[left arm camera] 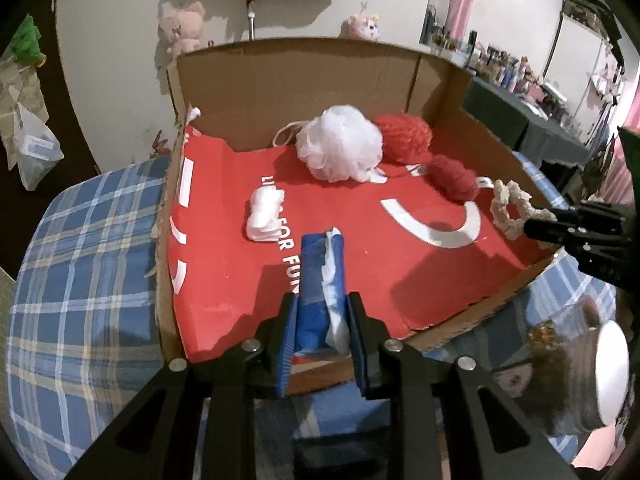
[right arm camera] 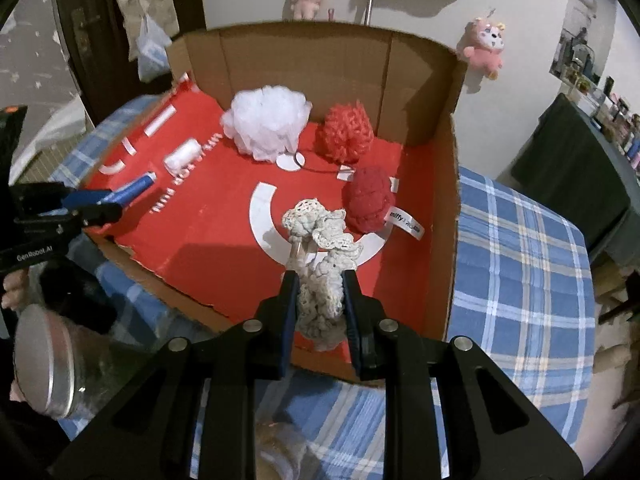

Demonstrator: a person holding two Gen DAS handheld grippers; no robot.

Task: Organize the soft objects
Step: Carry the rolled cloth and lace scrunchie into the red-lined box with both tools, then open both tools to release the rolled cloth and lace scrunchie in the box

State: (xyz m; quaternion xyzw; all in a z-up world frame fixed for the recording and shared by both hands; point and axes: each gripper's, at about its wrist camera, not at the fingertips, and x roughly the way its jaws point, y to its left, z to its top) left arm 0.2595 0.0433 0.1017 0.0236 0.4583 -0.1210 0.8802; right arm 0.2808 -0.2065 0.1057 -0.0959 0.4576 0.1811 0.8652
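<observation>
Left wrist view: a blue cloth roll [left arm camera: 320, 280] was clamped between the left gripper [left arm camera: 322, 312] fingers at lower centre, held over the cardboard box [left arm camera: 304, 80], presumably for placing. The right gripper [right arm camera: 318, 296] was closed on a cream crochet piece [right arm camera: 320, 248]. Inside were seen a white pouf [left arm camera: 340, 148], red pouf [left arm camera: 404, 136] and white roll [left arm camera: 264, 216].

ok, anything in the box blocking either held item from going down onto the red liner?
Nothing visible. The blue pack in the left gripper and the cream scrunchie in the right gripper both face bare red liner.
</observation>
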